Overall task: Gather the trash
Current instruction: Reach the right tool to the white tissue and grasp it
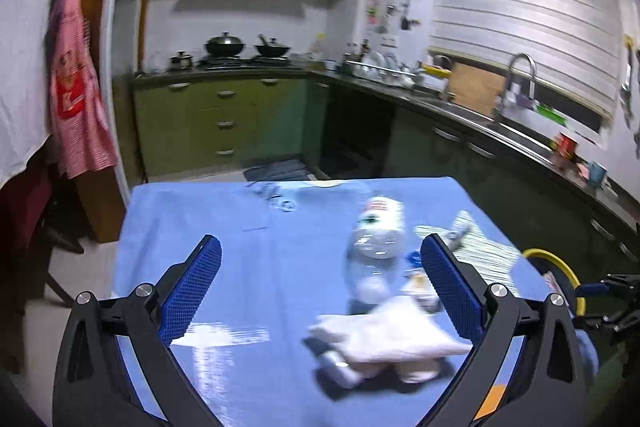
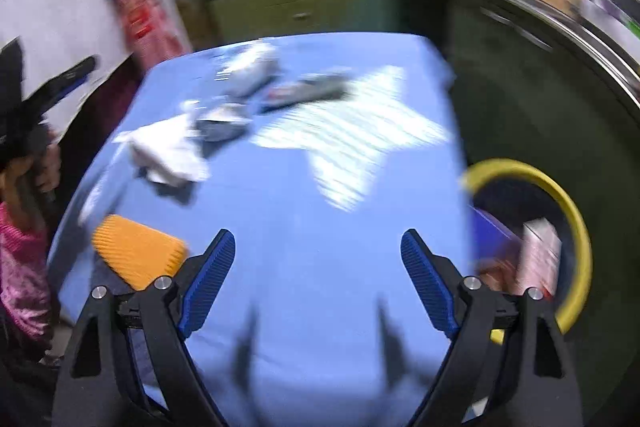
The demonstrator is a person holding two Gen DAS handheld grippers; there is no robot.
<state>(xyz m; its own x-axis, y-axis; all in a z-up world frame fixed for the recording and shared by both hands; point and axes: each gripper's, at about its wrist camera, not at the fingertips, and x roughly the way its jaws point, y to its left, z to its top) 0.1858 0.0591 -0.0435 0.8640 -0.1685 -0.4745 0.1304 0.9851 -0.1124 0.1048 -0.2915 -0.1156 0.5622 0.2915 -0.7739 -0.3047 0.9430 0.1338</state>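
A blue-covered table [image 1: 240, 267] holds the trash. A crumpled white tissue [image 1: 384, 339] lies between my left gripper's [image 1: 320, 247] open fingers, near the right one, with a small dark tube [image 1: 336, 367] under it. A clear plastic bottle [image 1: 376, 239] lies beyond it. My right gripper [image 2: 318, 239] is open and empty over the bare cloth. In the right wrist view the tissue [image 2: 168, 151], the bottle [image 2: 252, 71] and a flat dark wrapper [image 2: 308, 89] lie at the far left. A yellow-rimmed bin [image 2: 560, 203] holding boxes stands at the table's right edge.
A white striped star [image 2: 352, 135] is printed on the cloth. An orange ribbed patch [image 2: 136, 255] lies at the near left. Green kitchen cabinets [image 1: 224, 115], a stove and a sink counter [image 1: 480, 115] stand behind. A pink apron [image 1: 76, 87] hangs at the left.
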